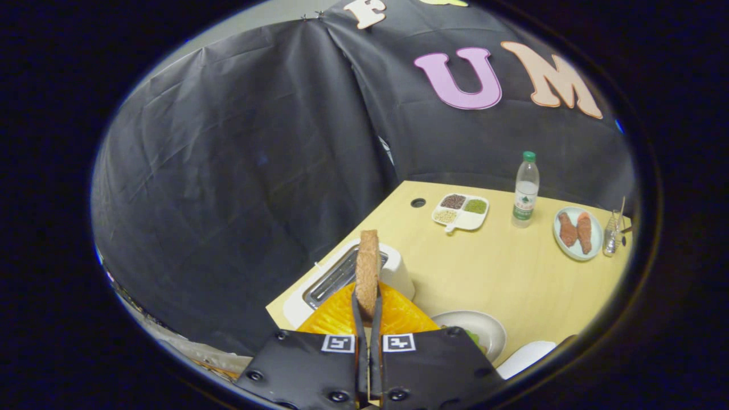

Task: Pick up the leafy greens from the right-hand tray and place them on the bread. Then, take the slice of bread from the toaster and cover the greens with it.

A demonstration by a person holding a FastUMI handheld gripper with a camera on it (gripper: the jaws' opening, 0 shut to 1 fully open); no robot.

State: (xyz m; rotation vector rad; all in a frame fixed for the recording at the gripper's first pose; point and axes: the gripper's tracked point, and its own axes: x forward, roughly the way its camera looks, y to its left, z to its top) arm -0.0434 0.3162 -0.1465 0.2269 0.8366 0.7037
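The gripper (367, 307) has its two fingers closed tight on one slice of brown wholegrain bread (368, 267), which stands upright on its edge between them, lifted above the white two-slot toaster (347, 276). Both metal slots of the toaster look empty. Under the fingers lies a ribbed orange tray (398, 313), touching the toaster's near side.

Just right of the fingers stands one round pale plate (490, 333) with something green, the leafy greens (471, 336), at its near edge; whether a bread slice lies under them I cannot tell. Beside this plate, nearer the table edge, is one white object (527, 356), cut off.

Well beyond, on the light wooden table (512, 273), I count one white divided dish (461, 212) with four compartments: dark brown, green and pale grains fill three. Next to it is one clear plastic water bottle (525, 189) with a green cap and a green-and-white label, the writing too small to read. Further right, one pale blue plate (578, 233) carries two reddish-brown pieces of food (576, 230), and one small glass container (613, 233) stands beside it.
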